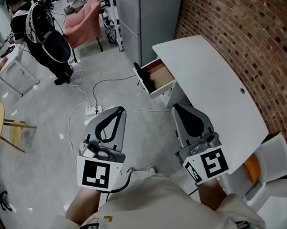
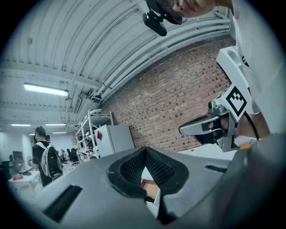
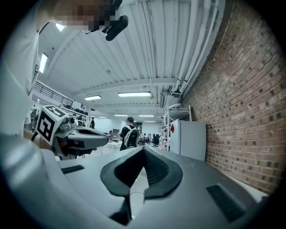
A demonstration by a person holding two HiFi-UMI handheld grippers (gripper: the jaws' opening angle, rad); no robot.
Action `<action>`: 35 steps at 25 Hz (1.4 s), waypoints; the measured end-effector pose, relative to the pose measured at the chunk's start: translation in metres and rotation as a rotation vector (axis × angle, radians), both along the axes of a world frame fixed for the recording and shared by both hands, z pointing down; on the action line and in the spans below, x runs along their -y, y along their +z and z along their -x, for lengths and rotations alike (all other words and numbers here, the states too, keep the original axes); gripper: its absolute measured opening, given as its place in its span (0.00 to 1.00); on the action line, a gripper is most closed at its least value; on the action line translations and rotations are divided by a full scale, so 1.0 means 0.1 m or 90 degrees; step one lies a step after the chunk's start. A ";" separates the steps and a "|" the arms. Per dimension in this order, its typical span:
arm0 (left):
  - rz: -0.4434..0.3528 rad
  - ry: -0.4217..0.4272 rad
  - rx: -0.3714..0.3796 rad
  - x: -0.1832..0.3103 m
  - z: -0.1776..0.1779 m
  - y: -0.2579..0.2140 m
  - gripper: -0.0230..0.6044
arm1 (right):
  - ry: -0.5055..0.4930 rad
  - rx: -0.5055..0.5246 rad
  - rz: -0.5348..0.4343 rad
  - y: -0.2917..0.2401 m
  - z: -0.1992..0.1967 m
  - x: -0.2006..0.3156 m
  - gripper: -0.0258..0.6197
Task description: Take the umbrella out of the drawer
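Both pairs of jaws are pinched fully together with nothing between them, left gripper (image 2: 144, 152) and right gripper (image 3: 143, 152) held level out front, well short of the white desk (image 1: 210, 81). So I'd call this the approach step, nothing grabbed yet. The drawer (image 1: 164, 73) is already pulled out, and the dark shape at its outer end looks like the umbrella (image 1: 145, 79), though it's small from here. Next move as I see it: get closer, open one gripper wide, dip into the drawer and close on it. Floor cables (image 1: 90, 93) and a power strip (image 1: 93, 110) lie along the way, a white chair (image 1: 271, 170) sits on my right, and a person with a backpack (image 1: 46, 35) stands well off.
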State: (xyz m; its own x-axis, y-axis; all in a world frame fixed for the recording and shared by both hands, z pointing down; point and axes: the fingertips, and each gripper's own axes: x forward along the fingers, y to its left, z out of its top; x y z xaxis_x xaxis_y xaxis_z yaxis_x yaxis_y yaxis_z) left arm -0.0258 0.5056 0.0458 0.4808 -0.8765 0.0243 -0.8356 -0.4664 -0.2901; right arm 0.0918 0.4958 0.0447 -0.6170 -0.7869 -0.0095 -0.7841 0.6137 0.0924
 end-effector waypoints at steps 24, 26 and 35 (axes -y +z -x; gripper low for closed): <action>-0.010 0.006 0.049 0.08 -0.71 0.25 0.05 | -0.018 0.019 0.021 0.31 -0.60 0.11 0.05; -0.008 0.002 0.039 0.09 -0.69 0.29 0.05 | -0.019 0.018 0.019 0.35 -0.59 0.12 0.05; -0.022 0.016 0.044 0.23 -0.59 0.48 0.05 | -0.010 0.022 0.005 0.48 -0.46 0.26 0.05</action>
